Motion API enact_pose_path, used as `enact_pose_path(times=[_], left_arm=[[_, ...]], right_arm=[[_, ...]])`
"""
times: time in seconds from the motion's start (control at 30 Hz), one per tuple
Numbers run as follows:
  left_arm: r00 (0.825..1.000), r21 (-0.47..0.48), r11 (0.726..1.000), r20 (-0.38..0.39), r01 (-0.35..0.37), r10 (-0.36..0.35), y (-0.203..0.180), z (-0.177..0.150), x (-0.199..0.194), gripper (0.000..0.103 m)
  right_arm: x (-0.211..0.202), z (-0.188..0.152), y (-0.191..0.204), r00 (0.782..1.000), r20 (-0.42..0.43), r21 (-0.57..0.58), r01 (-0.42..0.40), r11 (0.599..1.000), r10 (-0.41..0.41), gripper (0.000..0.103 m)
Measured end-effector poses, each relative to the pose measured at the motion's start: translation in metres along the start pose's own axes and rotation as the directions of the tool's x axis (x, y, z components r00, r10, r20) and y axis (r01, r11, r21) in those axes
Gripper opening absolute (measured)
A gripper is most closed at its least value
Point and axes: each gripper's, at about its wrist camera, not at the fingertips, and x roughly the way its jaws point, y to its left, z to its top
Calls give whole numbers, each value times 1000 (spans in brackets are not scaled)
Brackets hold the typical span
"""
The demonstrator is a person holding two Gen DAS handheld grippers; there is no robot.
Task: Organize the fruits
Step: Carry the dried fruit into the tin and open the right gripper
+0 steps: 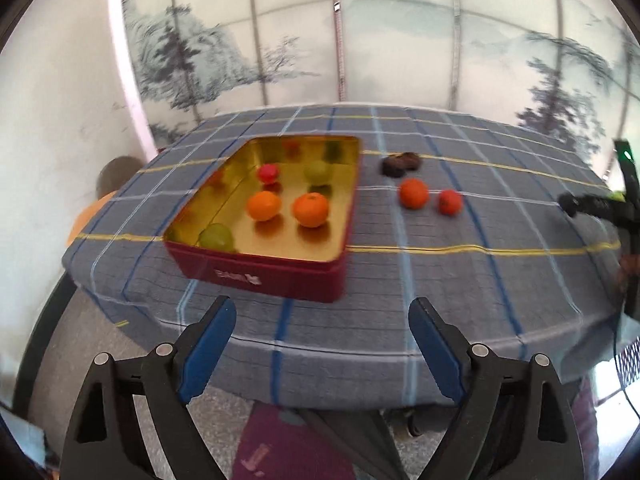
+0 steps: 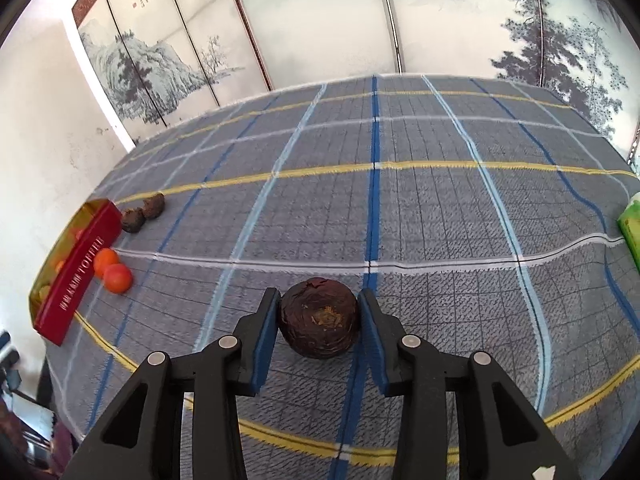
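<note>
A red tin with a gold inside (image 1: 262, 272) stands on the checked tablecloth and holds several fruits: two oranges (image 1: 310, 209), a red one (image 1: 268, 173) and two green ones (image 1: 318, 171). To its right lie two orange fruits (image 1: 414, 193) and two dark brown fruits (image 1: 401, 164). My left gripper (image 1: 322, 320) is open and empty, above the table's near edge in front of the tin. My right gripper (image 2: 319, 308) is shut on a dark brown round fruit (image 2: 319, 322) just above the cloth. The tin (image 2: 78, 270) shows at the far left of the right wrist view.
The round table (image 2: 400, 208) is covered by a grey-blue checked cloth. A green box (image 2: 631, 228) sits at the right edge. A painted folding screen (image 1: 360, 40) stands behind the table. The right hand's device (image 1: 600, 206) shows at the far right of the left wrist view.
</note>
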Motion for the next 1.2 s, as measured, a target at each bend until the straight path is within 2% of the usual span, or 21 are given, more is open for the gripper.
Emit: enact_pose_path(times=[0.2, 0.37, 0.47, 0.57, 0.67, 0.77, 0.87, 1.0, 1.2], left_arm=[[997, -22, 997, 41, 71, -70, -3, -9, -14, 96], [993, -59, 994, 71, 96, -91, 6, -9, -23, 100], [992, -86, 990, 74, 107, -101, 13, -11, -25, 100], [997, -97, 994, 52, 58, -53, 18, -10, -23, 100], [999, -125, 991, 34, 43, -39, 27, -12, -21, 100], [999, -152, 987, 24, 44, -41, 37, -14, -19, 100], [1000, -145, 989, 8, 5, -4, 44, -17, -16, 100], [999, -141, 990, -41, -24, 19, 52, -21, -5, 100], [997, -176, 984, -81, -29, 15, 66, -28, 5, 100]], right_arm=[[-16, 6, 39, 996, 19, -55, -83, 995, 84, 37], [-13, 15, 112, 977, -9, -166, -213, 963, 215, 37], [-6, 23, 172, 948, -46, -240, -316, 918, 314, 37], [6, 31, 222, 915, -90, -281, -403, 871, 394, 37], [25, 39, 273, 883, -144, -318, -469, 824, 447, 37], [51, 45, 313, 875, -205, -348, -485, 802, 440, 37], [76, 44, 341, 876, -252, -371, -481, 794, 412, 37], [101, 45, 358, 884, -287, -378, -459, 804, 370, 37], [125, 48, 371, 898, -303, -378, -421, 825, 319, 38]])
